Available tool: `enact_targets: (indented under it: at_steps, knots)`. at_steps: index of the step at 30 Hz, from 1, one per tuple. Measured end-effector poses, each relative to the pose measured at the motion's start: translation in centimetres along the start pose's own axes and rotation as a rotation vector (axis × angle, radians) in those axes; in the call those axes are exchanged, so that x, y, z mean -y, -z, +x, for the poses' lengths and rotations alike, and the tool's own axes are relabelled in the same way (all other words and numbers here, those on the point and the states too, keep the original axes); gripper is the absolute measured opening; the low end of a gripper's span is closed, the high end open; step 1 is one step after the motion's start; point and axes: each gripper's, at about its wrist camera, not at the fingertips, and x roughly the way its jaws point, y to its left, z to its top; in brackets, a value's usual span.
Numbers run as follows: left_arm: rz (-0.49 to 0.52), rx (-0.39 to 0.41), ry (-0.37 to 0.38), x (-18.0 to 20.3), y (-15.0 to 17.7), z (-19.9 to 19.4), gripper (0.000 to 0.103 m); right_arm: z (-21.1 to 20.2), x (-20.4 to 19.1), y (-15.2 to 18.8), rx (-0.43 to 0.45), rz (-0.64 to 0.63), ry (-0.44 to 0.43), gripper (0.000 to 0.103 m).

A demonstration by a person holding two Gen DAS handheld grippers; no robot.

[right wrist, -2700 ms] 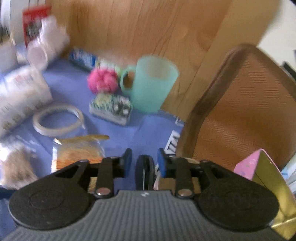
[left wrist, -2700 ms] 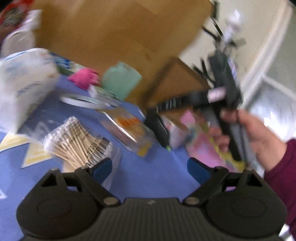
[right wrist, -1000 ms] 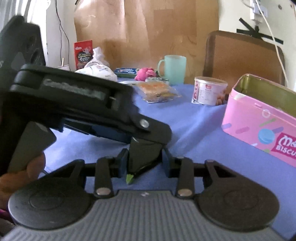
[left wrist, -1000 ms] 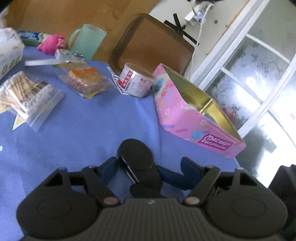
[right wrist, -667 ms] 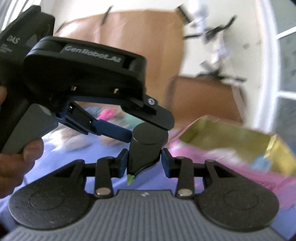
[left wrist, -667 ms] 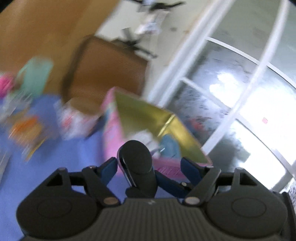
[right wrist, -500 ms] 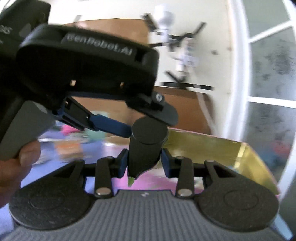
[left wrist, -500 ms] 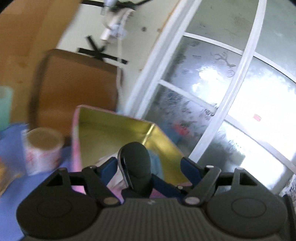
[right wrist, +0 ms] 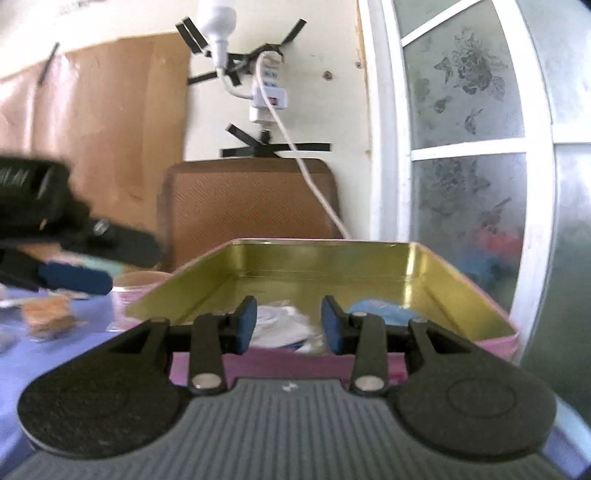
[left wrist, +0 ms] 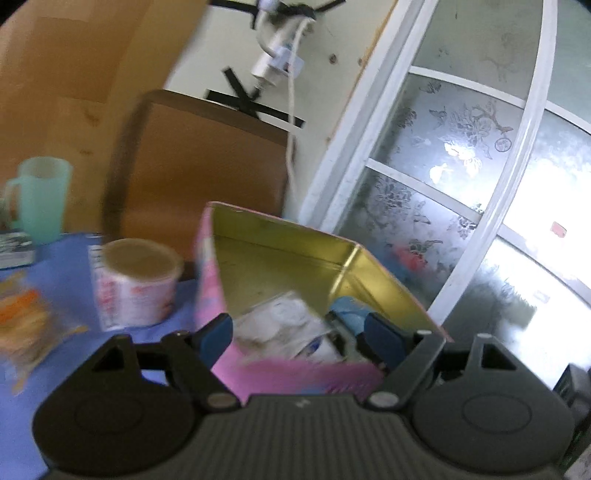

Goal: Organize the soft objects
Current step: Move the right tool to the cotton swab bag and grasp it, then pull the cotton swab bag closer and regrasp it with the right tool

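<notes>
The black object has left both grippers. The left gripper (left wrist: 298, 332), jaws just widened, and the right gripper (right wrist: 289, 325) gape empty. The pink tin (right wrist: 424, 266) lies directly beyond both, its long axis running away, the right gripper squarer to it.

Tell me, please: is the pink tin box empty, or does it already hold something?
Not empty. The pink tin box is open, and a white packet and something blue lie on its gold floor.

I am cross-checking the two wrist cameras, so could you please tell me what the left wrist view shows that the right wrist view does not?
Left only: the mint green mug.

Right only: the left tongs from the side, and the white bulb taped up on the wall.

Both: the pink tin with white packets, and the brown chair back.
</notes>
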Motion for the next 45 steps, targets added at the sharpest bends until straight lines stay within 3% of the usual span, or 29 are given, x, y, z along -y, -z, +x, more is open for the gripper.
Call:
enact_targets:
  at_steps: [7, 10, 13, 18, 23, 28, 30, 35, 37, 38, 40, 41, 42, 43, 45]
  knots:
    - [-0.002, 0.007, -0.189, -3.1, 3.2, -5.6, 0.081, -2.6, -4.0, 0.4, 0.032, -0.032, -0.155, 0.043]
    - [-0.011, 0.006, -0.272, -4.2, 4.2, -7.7, 0.081, -2.5, -5.5, 0.5, -0.01, 0.002, -0.227, 0.05]
    - [-0.003, 0.012, -0.35, -5.0, 5.0, -10.0, 0.082, -2.2, -7.3, 0.9, -0.057, 0.012, -0.279, 0.05]
    - [-0.01, 0.069, -0.415, -6.8, 6.5, -14.6, 0.085, -2.1, -10.9, 1.4, -0.103, -0.03, -0.377, 0.05]
    - [-0.137, 0.135, -0.481, -10.9, 7.1, -18.9, 0.084, -1.6, -15.1, 1.2, -0.169, -0.091, -0.518, 0.05]
    - [-0.268, 0.164, -0.502, -14.6, 6.6, -21.2, 0.081, 0.0, -20.3, 0.9, -0.256, -0.158, -0.675, 0.066]
    - [-0.289, 0.178, -0.501, -15.2, 7.0, -21.9, 0.081, 0.8, -22.5, 0.9, -0.276, -0.208, -0.701, 0.068]
    - [-0.3, 0.168, -0.506, -15.5, 7.7, -22.4, 0.081, 3.2, -27.1, 0.6, -0.276, -0.364, -0.732, 0.09]
    - [-0.308, 0.159, -0.503, -15.5, 7.9, -22.3, 0.081, 5.2, -28.4, 0.6, -0.335, -0.411, -0.754, 0.095]
    - [-0.31, 0.154, -0.498, -15.4, 8.0, -22.3, 0.081, 6.2, -28.7, 0.8, -0.377, -0.416, -0.757, 0.094]
    - [-0.304, 0.146, -0.49, -15.1, 8.1, -22.1, 0.081, 7.9, -28.3, 1.2, -0.474, -0.347, -0.792, 0.062]
    - [-0.295, 0.142, -0.486, -14.9, 8.2, -22.1, 0.081, 7.9, -27.6, 1.1, -0.481, -0.313, -0.8, 0.048]
    - [-0.287, 0.138, -0.48, -14.7, 8.2, -21.9, 0.081, 7.4, -26.9, 1.1, -0.473, -0.323, -0.784, 0.027]
    - [-0.279, 0.131, -0.472, -14.5, 8.2, -21.7, 0.081, 6.8, -26.3, 1.1, -0.475, -0.321, -0.779, 0.02]
    - [-0.27, 0.111, -0.447, -14.2, 8.1, -21.1, 0.081, 5.2, -24.0, 1.4, -0.474, -0.284, -0.793, 0.019]
